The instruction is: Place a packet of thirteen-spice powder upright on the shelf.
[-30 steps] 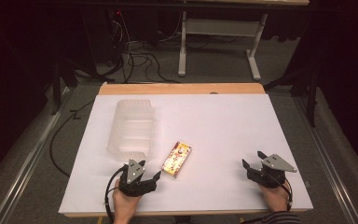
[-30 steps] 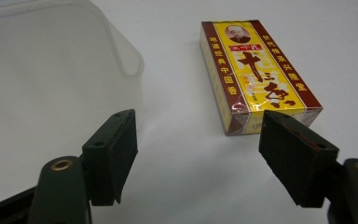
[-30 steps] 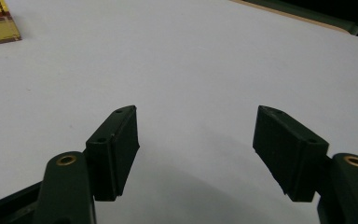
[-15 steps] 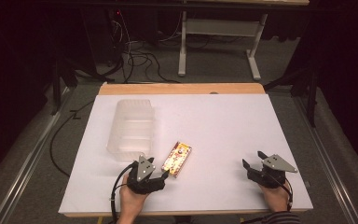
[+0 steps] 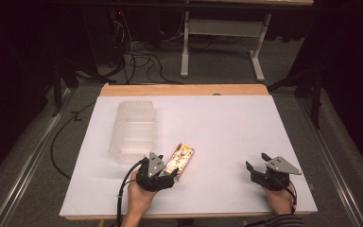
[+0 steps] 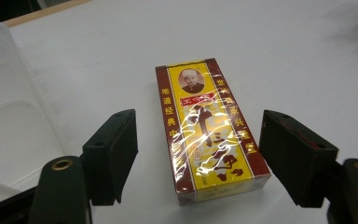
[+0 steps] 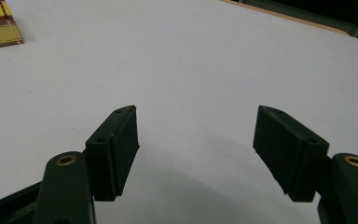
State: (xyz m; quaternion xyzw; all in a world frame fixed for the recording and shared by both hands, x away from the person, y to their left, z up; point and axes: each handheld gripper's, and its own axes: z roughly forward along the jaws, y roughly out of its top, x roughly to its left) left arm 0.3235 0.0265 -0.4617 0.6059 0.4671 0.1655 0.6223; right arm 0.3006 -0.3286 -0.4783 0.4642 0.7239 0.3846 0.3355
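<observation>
While both claws stand apart, nothing is held.
Left claw (image 6: 196, 154) straddles the box (image 6: 207, 128) near the tabletop's (image 5: 227, 123) front edge; right claw (image 7: 196, 149) waits by the front right corner.

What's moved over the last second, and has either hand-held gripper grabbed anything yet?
The left hand-held gripper moved right and forward, from beside the clear bin up to the near end of the yellow box. Its jaws are open on either side of the box, apart from it: nothing is taken hold of. The box, the bin and the right hand-held gripper, open over bare table, stayed as they were.
</observation>
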